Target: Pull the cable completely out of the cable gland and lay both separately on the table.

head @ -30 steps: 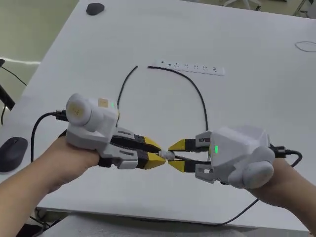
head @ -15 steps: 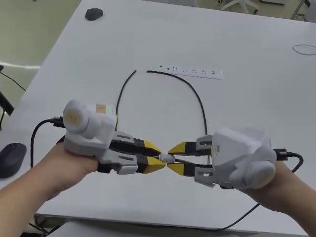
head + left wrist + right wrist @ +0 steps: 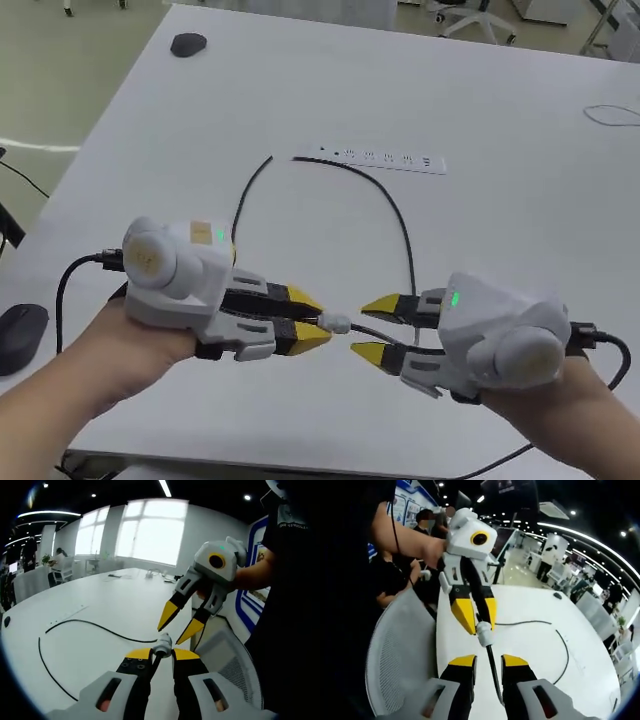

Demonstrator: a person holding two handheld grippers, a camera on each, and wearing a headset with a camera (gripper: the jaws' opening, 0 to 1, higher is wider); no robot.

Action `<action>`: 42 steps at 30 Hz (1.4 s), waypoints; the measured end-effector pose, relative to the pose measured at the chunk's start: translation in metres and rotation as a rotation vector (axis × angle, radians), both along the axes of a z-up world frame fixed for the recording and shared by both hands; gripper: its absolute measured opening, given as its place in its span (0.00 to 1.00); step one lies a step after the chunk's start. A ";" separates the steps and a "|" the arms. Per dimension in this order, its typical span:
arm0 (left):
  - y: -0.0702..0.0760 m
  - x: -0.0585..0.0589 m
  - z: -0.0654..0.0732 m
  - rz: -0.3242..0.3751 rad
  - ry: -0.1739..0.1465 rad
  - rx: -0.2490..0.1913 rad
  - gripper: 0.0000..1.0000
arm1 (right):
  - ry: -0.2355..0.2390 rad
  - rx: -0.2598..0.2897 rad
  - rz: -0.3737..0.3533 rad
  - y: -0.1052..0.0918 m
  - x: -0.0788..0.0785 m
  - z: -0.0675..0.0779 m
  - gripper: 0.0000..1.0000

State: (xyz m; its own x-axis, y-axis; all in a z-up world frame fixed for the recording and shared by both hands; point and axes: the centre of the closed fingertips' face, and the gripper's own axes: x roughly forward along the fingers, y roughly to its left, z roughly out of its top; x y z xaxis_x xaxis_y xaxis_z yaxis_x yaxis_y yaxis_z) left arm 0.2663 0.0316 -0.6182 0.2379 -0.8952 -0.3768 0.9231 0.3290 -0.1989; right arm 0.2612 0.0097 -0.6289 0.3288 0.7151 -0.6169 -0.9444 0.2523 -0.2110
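So gland (image 3: 336, 324) was pinched in left gripper (image 3: 322, 320)'s narrow jaws over table (image 3: 500, 150); cable (image 3: 405, 235) not yet out. Right gripper (image 3: 362, 328) jaws stood apart around cable, ungripped. Next, probably: clamp cable, pull straight away.

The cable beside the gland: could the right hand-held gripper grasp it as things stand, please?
Probably yes: the cable runs between the open jaws of the right hand-held gripper, nothing blocking.

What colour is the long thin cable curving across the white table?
Black. The long thin cable shows best in the head view.
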 end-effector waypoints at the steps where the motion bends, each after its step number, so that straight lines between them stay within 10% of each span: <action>1: 0.000 0.001 0.001 0.000 -0.009 0.003 0.15 | -0.009 -0.001 -0.032 -0.002 0.003 -0.001 0.13; 17: -0.003 0.007 0.009 0.013 -0.040 0.005 0.15 | -0.111 0.018 -0.092 0.008 0.014 0.010 0.02; 42: -0.003 0.003 0.006 0.026 -0.018 -0.005 0.15 | -0.066 0.054 -0.136 0.000 0.014 0.003 0.00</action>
State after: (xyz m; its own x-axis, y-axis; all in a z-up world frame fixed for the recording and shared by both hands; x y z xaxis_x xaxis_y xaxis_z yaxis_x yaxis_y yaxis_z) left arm 0.2697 0.0283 -0.6123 0.2681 -0.8903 -0.3680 0.9177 0.3523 -0.1836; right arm 0.2755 0.0095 -0.6260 0.4632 0.6927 -0.5529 -0.8854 0.3891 -0.2543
